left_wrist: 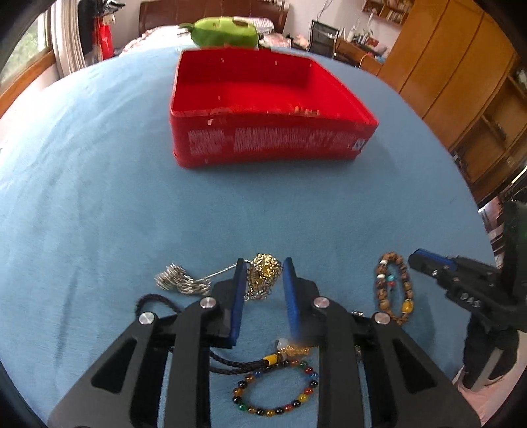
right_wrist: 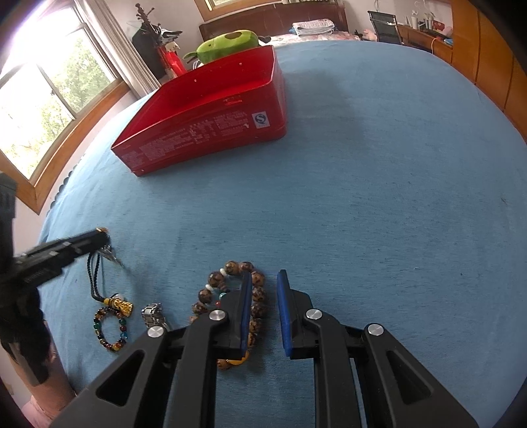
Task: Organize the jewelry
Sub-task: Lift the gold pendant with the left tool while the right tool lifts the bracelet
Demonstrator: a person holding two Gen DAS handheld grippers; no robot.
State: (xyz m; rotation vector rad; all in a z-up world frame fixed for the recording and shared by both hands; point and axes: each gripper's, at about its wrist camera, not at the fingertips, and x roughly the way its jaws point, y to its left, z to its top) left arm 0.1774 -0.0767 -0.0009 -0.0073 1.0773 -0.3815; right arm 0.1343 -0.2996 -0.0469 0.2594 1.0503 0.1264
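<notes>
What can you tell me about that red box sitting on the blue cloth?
The red box is a shallow rectangular tin-like container, open on top, with nothing visible inside. Small white print covers its near side, ending in a square white label. It sits flat on the blue cloth, beyond the jewelry, with a green plush toy behind it. Neither gripper touches it.

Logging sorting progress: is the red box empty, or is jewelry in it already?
Looks empty: the red box shows only bare red floor in the left wrist view, though its near wall hides the front strip.
</notes>
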